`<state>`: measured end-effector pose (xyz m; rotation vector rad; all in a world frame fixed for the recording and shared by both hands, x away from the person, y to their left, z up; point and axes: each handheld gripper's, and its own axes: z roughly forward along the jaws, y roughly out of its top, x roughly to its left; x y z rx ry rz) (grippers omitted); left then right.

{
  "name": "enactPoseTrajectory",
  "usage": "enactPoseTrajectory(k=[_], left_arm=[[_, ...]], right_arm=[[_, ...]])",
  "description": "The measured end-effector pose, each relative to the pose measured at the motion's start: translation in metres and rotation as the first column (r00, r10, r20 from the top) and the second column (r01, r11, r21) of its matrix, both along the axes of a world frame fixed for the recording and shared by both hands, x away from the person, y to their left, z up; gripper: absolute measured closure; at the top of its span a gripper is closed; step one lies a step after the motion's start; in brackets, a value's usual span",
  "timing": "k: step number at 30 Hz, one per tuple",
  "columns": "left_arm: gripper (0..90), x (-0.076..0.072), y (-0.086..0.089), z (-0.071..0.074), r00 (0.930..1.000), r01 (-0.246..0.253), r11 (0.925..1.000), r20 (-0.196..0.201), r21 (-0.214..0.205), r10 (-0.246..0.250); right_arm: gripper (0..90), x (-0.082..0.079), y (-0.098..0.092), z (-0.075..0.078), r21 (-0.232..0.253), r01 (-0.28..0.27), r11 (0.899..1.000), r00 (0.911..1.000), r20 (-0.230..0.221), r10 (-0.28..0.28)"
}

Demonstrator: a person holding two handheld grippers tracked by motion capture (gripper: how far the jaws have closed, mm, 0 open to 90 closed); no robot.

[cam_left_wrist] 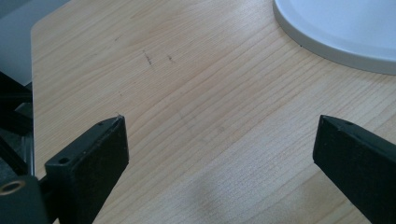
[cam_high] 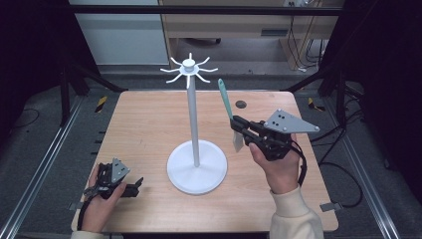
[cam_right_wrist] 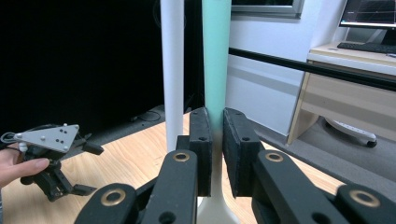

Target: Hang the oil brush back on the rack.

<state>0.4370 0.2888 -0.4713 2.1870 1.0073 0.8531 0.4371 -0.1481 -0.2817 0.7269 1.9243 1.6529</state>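
Tabletop [cam_high: 149, 124]: light wood, rounded corners. A white stand [cam_high: 195, 149] sits near the middle, with a round flat base, a thin upright pole and a ring of curved hooks at the top.

Right hand-held gripper [cam_high: 238, 128]: raised above the tabletop to the right of the stand's pole, held in the right hand [cam_high: 278, 167], jaws aimed left toward the pole. The jaws are closed narrow on a spatula [cam_high: 228, 109] with a mint-green handle and a pale blade. Long axis is near upright, leaning slightly; the handle end points up and away toward the far edge, the blade hangs below the jaws. In the right gripper view the green handle [cam_right_wrist: 215, 60] rises straight up from between the two black jaws, with the pale neck showing beneath them. The stand's pole [cam_right_wrist: 172, 70] is just beside it on the left, parallel, with a small gap between.

Left hand-held gripper [cam_high: 132, 188]: low at the near left of the tabletop, in the left hand [cam_high: 102, 196], jaws pointing right toward the stand's base. In the left gripper view the jaws stand wide apart with bare wood between them; the base's rim [cam_left_wrist: 327, 46] is at upper right.
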Motion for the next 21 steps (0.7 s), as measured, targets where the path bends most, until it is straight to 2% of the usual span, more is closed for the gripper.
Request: enactPoseTrajectory(k=[21], left_arm=[[3.0,0.0003,-0.0009,-0.0007,1.0000,0.003,1.0000,-0.004,0.007,-0.003]], right_arm=[[82.4,-0.0085,0.0058,0.0085,0.036,-0.037,0.999,0.9989,0.030,0.036]])
